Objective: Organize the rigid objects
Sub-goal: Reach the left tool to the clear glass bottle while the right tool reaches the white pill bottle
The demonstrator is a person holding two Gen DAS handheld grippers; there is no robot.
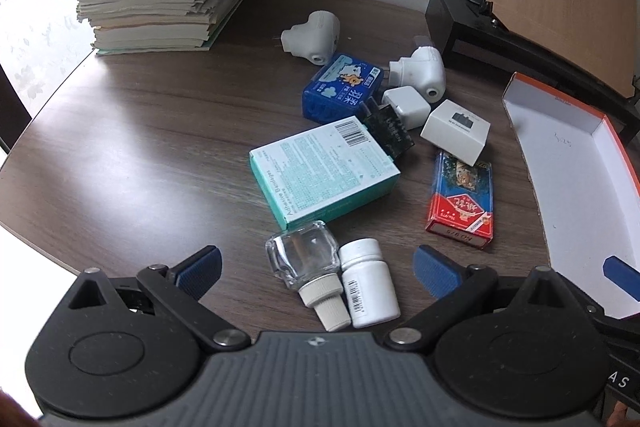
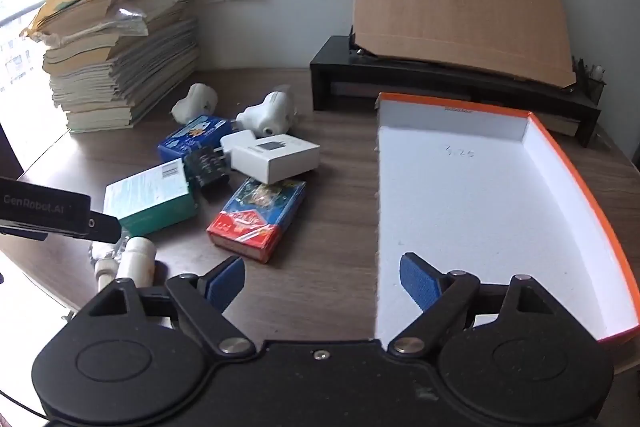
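The left gripper (image 1: pixel 318 269) stands spread to its widest, its blue ribbed pads (image 1: pixel 200 273) holding nothing. Between them on the dark wood-grain tabletop (image 1: pixel 140 147) lie a clear square glass bottle with a cream cap (image 1: pixel 302 261) and, touching its side, a white plastic pill bottle (image 1: pixel 370 285); neither pad touches them. Just beyond lies a teal cardboard box of adhesive bandages (image 1: pixel 324 173), then a red and blue card pack (image 1: pixel 462 201), a small white carton (image 1: pixel 456 131), a black ridged block (image 1: pixel 386 131), a blue printed box (image 1: pixel 342 87) and two white plastic plug adapters (image 1: pixel 420 71).

The right gripper (image 2: pixel 322 281) is likewise fully released and empty. Its right pad (image 2: pixel 418 281) hangs over the near left edge of the shallow white cardboard box lid with orange sides (image 2: pixel 480 211); its left pad is over bare tabletop, near the card pack. The lid sits toward the tabletop's right edge, well apart from the cluttered objects.
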